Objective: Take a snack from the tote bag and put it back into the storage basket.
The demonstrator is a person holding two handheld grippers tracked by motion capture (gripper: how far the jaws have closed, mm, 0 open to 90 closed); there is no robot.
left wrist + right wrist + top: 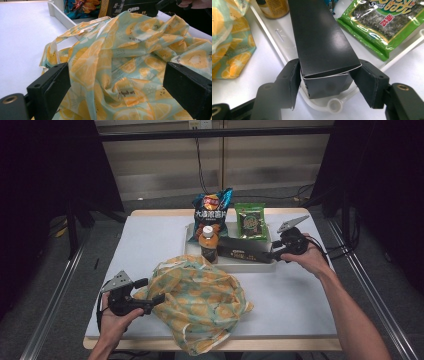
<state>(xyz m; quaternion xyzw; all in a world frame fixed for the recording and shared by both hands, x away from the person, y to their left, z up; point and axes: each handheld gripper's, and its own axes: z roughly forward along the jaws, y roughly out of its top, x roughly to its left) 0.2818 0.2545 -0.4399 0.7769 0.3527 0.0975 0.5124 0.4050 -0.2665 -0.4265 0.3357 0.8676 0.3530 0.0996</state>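
A crumpled orange-print cloth bag (202, 302) lies on the near middle of the white table (150, 245); the left gripper (150, 292) sits at its left edge, jaws spread wide with the fabric between them, nothing clenched; on the far side, in a white tray (240, 265), the right gripper (276, 252) has its jaws pressed against the right end of a long black box (245, 249); a bottle (208, 245), chip bag (212, 212) and green seaweed packet (251, 221) stand beside it.

On the white surface (150, 245), a lemon-print bag (200, 295) lies at 6 o'clock of the tray (240, 266) holding chips (212, 212), seaweed (251, 221) and a bottle (208, 244).
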